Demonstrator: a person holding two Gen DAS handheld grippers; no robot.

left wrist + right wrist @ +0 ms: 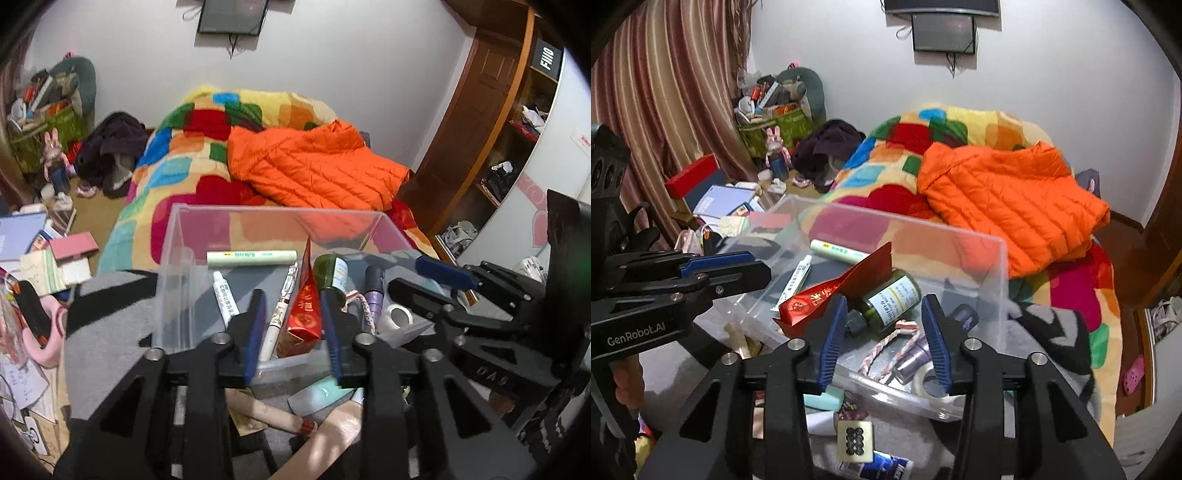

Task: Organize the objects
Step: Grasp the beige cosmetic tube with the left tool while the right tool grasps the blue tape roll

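A clear plastic box (173, 273) (997, 280) stands on a grey cloth by the bed. In it lie a red foil packet (304, 314) (827, 295), a green bottle (332, 271) (890, 299), a pale green tube (251, 257) (838, 251), a white tube (225, 299) (796, 275), a pen (277, 317), a purple tube (373, 291) (916, 356), a braided cord (882, 350) and a tape roll (397, 315) (929, 380). My left gripper (293, 328) is open and empty over the box's near edge. My right gripper (884, 339) is open and empty above the cord.
Loose items lie in front of the box: a teal block (823, 400), a mahjong tile (855, 439), wooden pieces (269, 413). A bed with a colourful blanket (173, 170) and orange jacket (317, 166) lies behind. Boxes and papers (40, 258) clutter the left.
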